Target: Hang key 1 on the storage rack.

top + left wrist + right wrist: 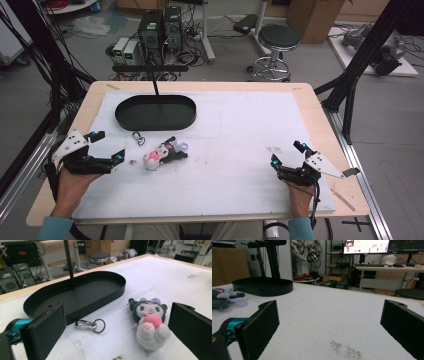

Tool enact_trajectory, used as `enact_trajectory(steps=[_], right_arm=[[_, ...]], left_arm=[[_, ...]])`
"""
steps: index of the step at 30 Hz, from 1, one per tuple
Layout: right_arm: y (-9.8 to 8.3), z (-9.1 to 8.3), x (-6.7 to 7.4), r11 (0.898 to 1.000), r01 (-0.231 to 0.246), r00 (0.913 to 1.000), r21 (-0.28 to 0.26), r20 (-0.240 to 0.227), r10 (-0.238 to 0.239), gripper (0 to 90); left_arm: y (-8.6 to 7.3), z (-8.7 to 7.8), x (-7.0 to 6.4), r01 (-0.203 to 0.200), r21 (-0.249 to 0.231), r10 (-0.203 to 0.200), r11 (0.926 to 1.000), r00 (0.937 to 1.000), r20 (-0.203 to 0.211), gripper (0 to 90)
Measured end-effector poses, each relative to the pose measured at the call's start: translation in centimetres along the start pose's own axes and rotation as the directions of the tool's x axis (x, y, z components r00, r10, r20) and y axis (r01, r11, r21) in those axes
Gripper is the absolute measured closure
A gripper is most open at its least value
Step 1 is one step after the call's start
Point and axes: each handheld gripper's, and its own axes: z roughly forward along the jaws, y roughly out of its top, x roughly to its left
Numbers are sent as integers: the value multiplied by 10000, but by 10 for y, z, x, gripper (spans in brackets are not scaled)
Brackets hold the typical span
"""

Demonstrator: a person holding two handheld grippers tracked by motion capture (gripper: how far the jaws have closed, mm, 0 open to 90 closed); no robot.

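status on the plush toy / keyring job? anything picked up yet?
Nothing looks done: the black oval metal tray is empty. The grey-and-white plush toy holding a pink ball and the silver clasp keyring lie on the white mat in front of it, untouched. In hand: the left gripper, jaws open, faces the plush. The right gripper sits open, far off. Grasping and moving both remain.

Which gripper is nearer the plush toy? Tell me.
Left. The left gripper sits just to the left of the plush toy, jaws open toward it. The right gripper is far across the mat, on the toy's right.
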Motion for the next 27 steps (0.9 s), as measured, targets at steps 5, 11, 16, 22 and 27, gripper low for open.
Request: enact_trajectory(steps=[5,11,16,22,27], right_arm=[[0,0,1,10000,-30,10000,0,-39,30,12],[0,0,0,10000,38,10000,-14,-92,-38,11],[0,0,0,10000,4,9999,19,-124,-4,12],[0,0,0,10000,41,9999,28,-125,-41,12],[0,0,0,10000,37,9999,29,-111,-37,11]], left_arm=[[13,6,-2,-162,507,148,9986,9995,283,19],[23,19,-8,-483,909,414,9947,9962,763,19],[27,31,-13,-564,1575,404,9859,9938,1034,19],[34,47,-19,-941,2493,566,9638,9865,1535,18],[36,60,-23,-1191,3166,651,9411,9823,1759,19]])
